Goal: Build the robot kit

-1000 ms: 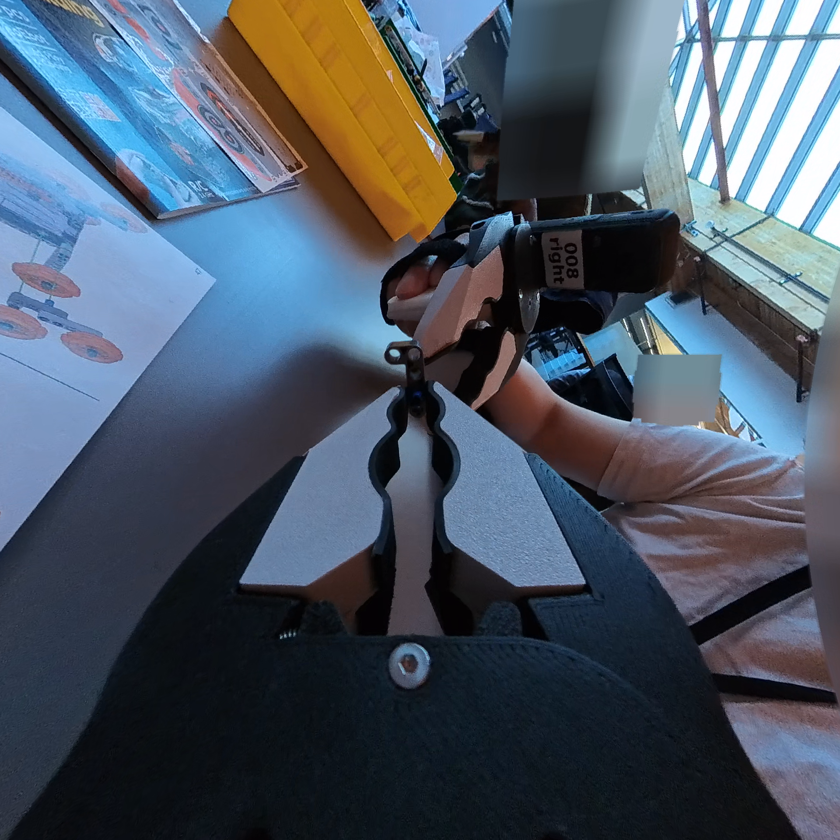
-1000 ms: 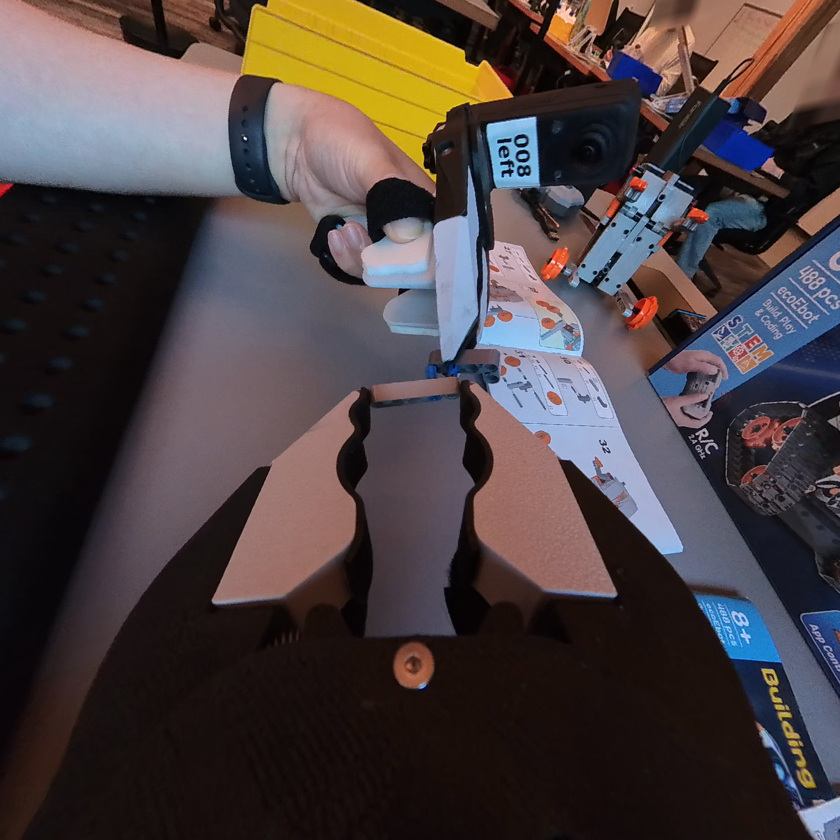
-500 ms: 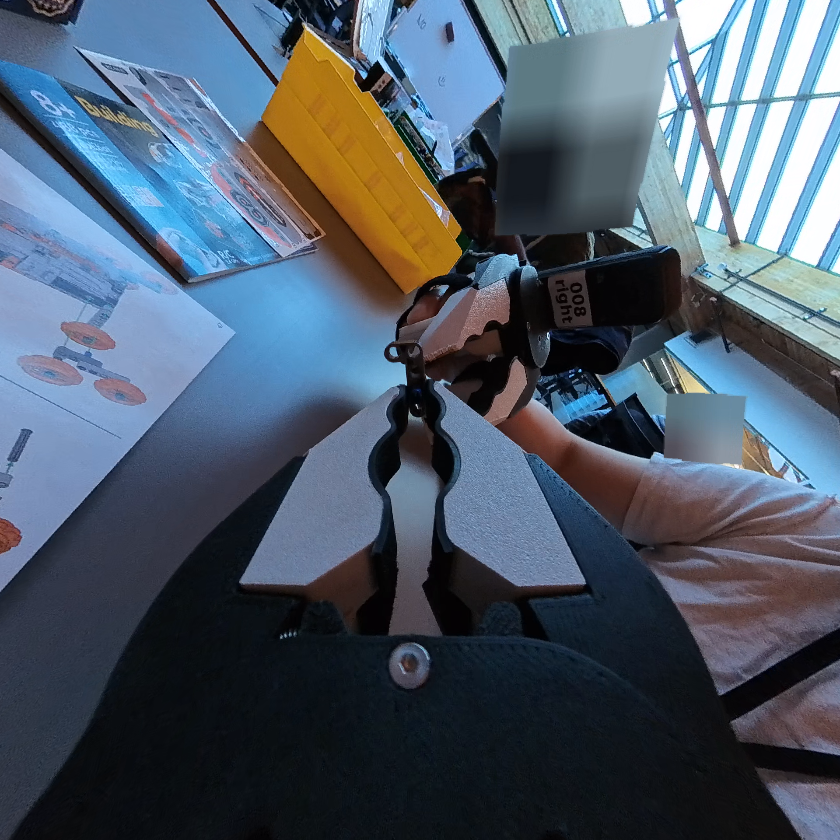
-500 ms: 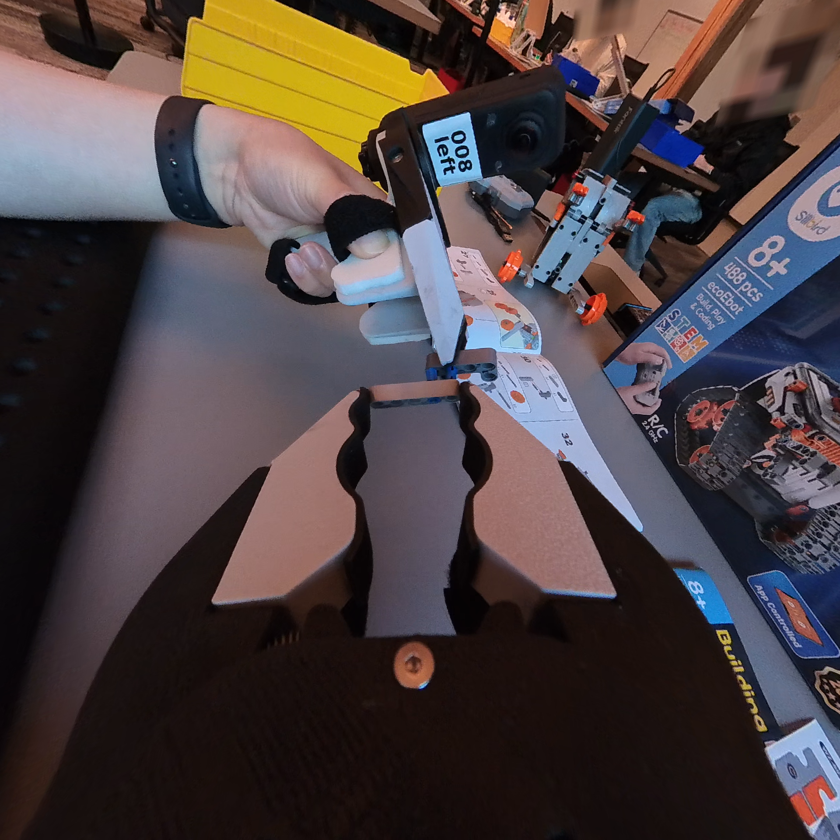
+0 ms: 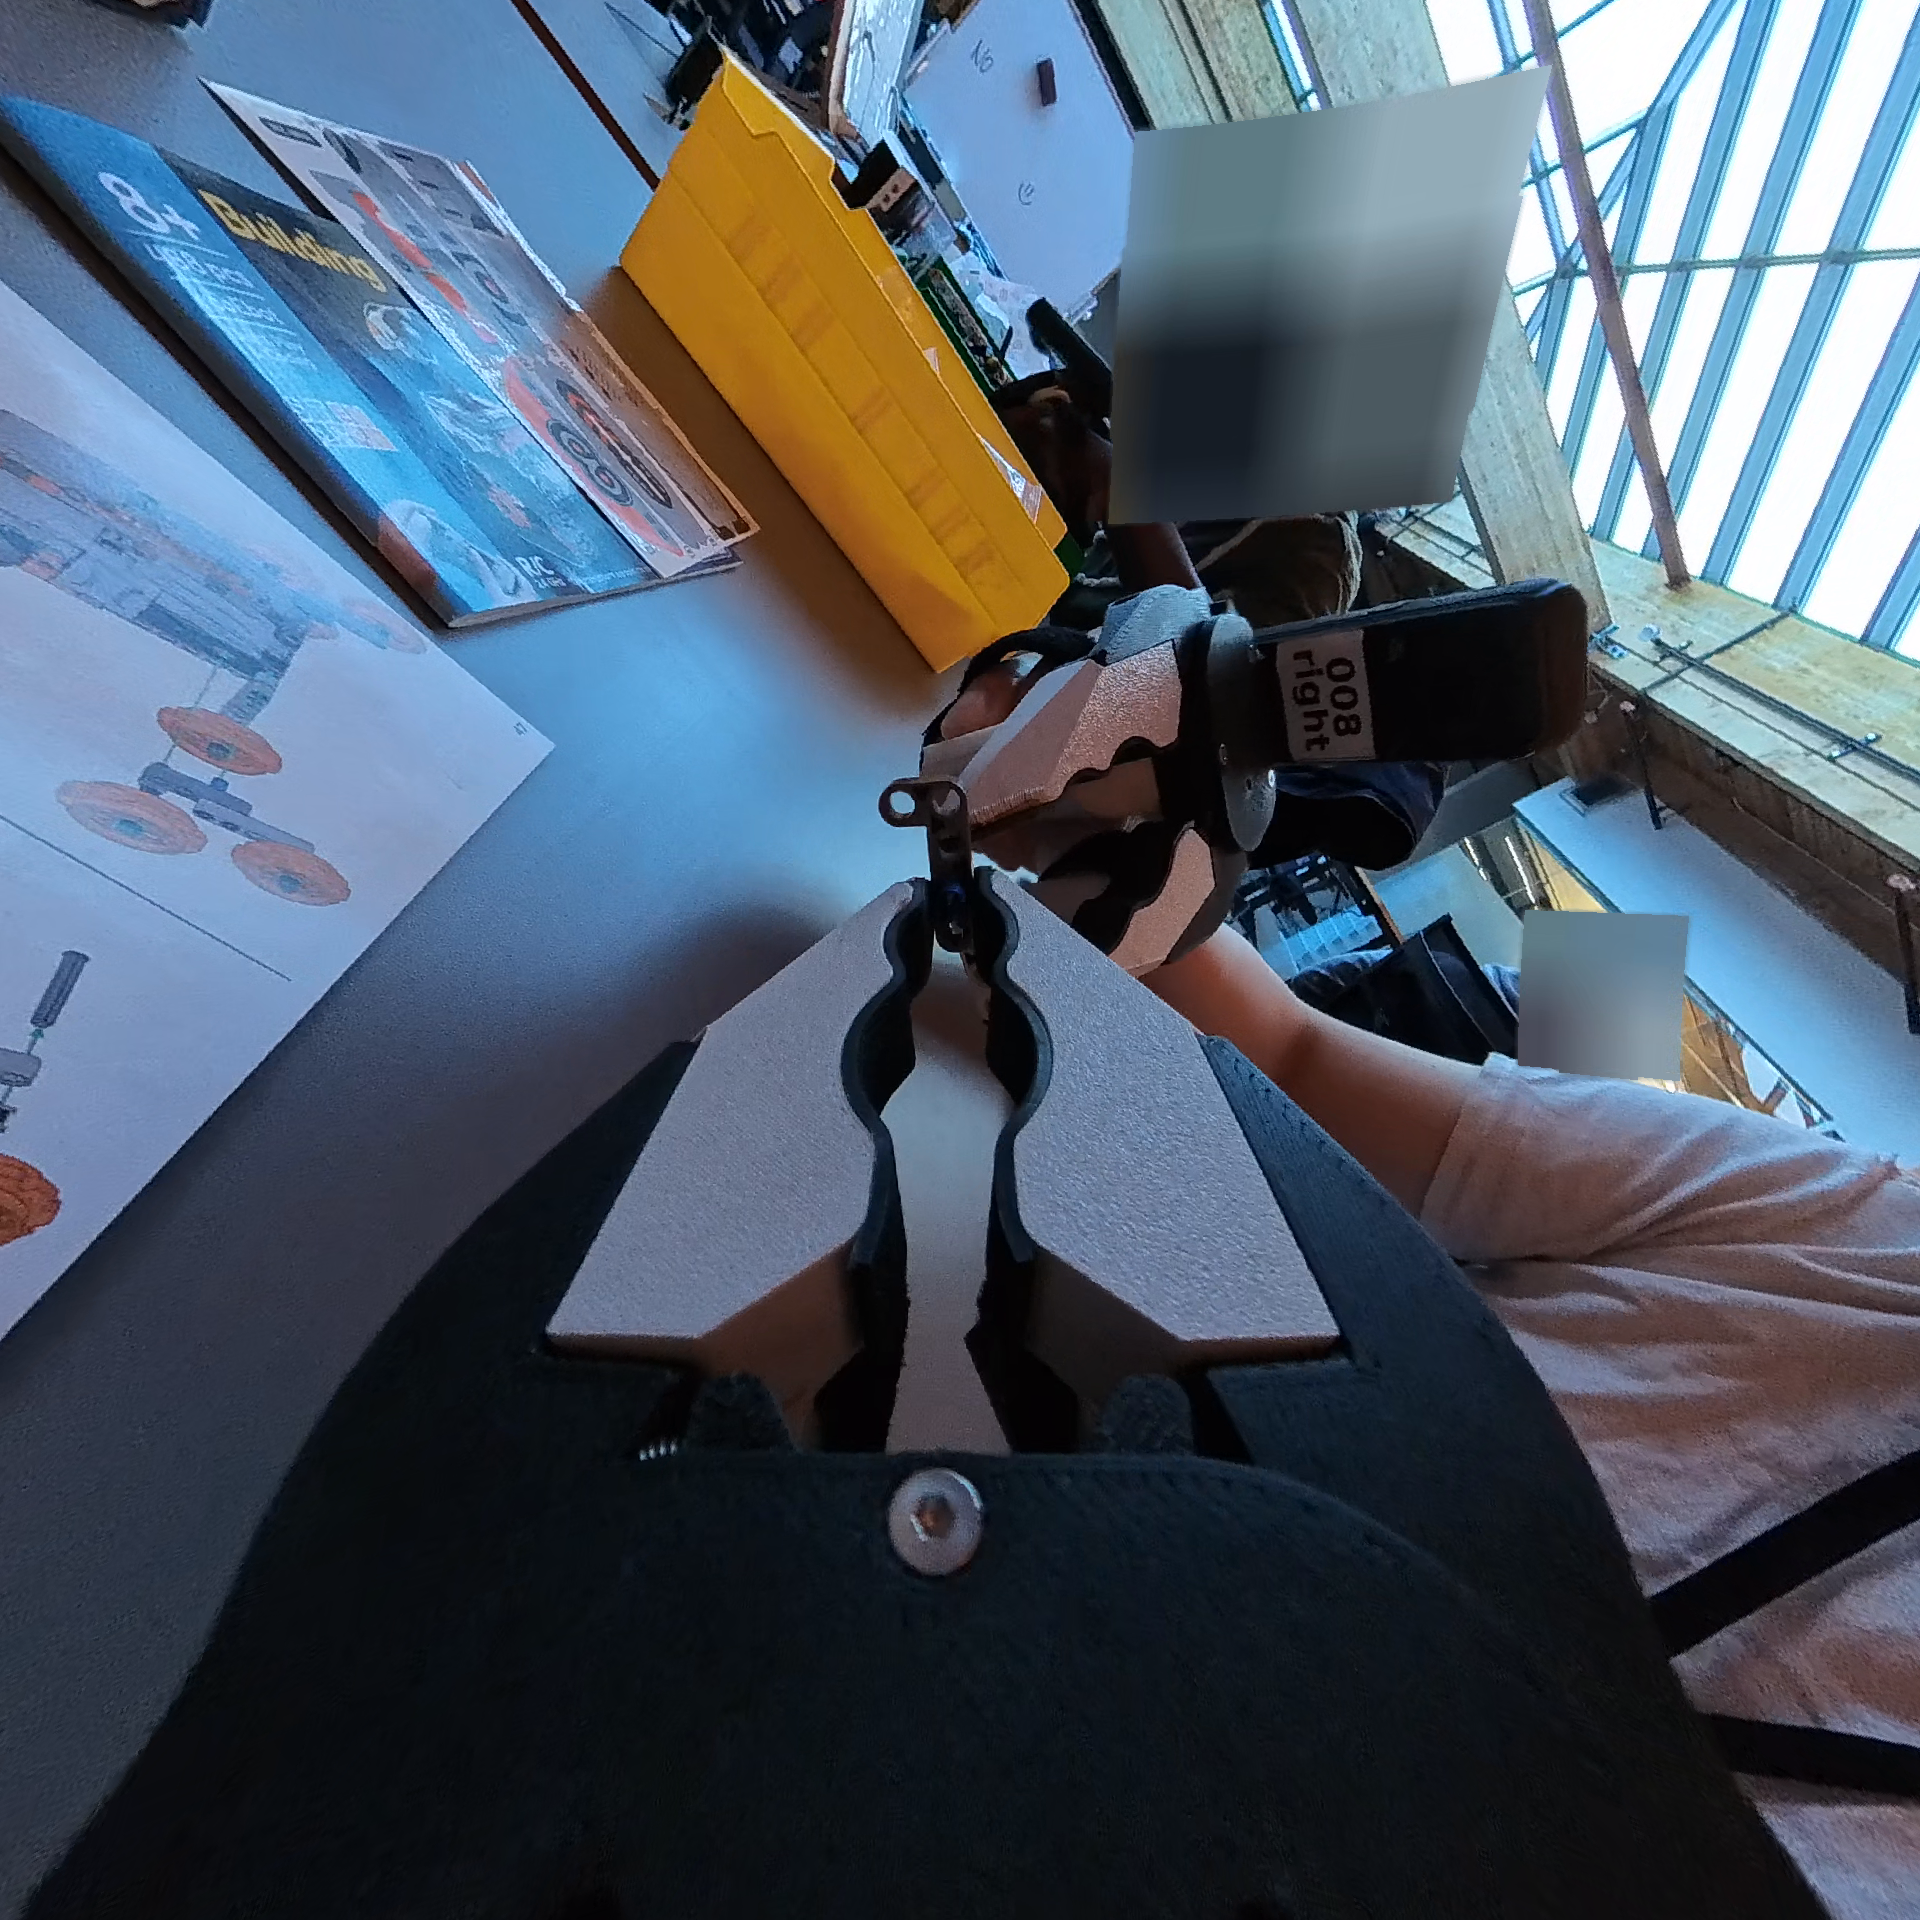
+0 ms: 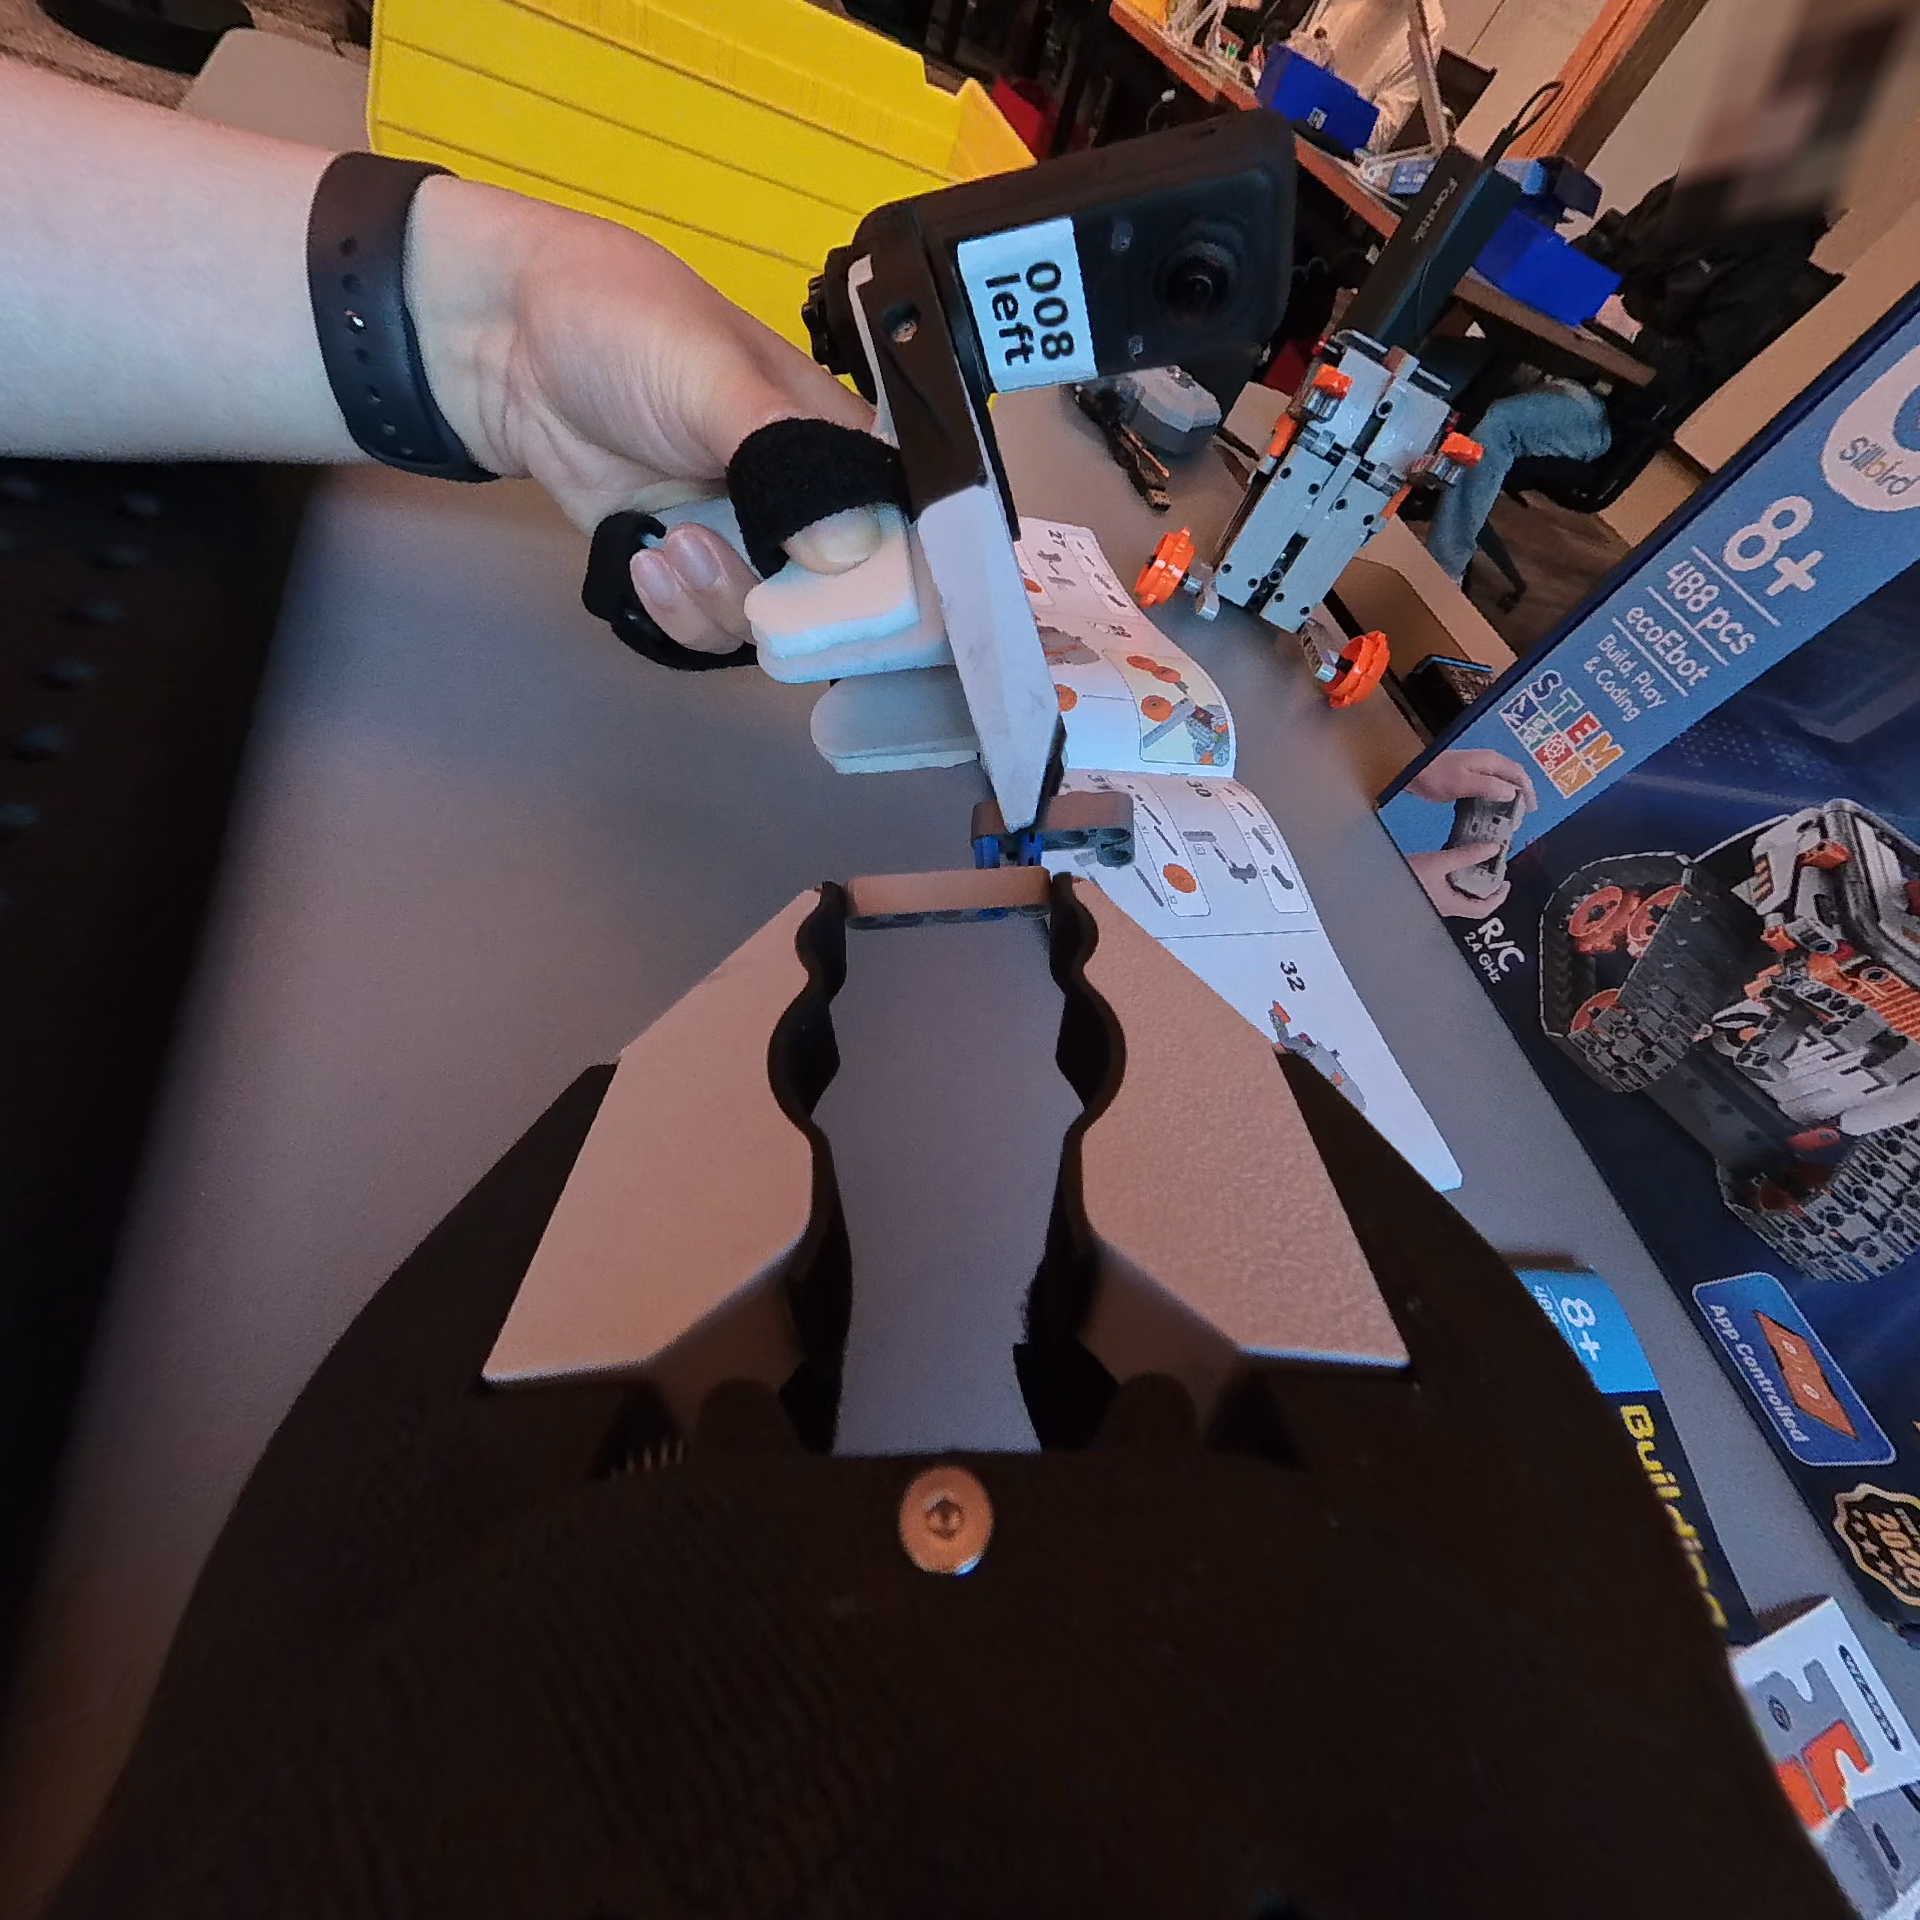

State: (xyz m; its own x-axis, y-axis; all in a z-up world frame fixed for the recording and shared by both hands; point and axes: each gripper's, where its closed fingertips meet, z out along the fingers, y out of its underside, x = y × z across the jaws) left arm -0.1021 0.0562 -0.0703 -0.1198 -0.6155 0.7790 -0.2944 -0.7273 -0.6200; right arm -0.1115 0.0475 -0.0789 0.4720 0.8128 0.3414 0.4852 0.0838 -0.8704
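1. Left gripper [image 5: 951,914]: black textured body; two pale grey wedge-shaped fingers [image 5: 748,1174] with wavy black inner pads. One silver hex-socket screw [image 5: 935,1524] sits centrally on the body, behind the fingers. A small coil spring [image 5: 657,1446] shows at the finger base, left of the screw.
2. Right gripper [image 6: 948,904]: same build; black body, pale fingers, wavy black pads, one central silver screw [image 6: 943,1519].
3. Each gripper carries a black camera block [image 6: 1164,281] above its fingers, bearing a white label with dark print.
4. Black fabric finger loops [image 6: 805,483] sit on the white trigger handle below that camera.
5. Worn: black wristband [image 6: 369,322]; pale short-sleeved shirt [image 5: 1662,1351] crossed by black straps [image 5: 1787,1558].
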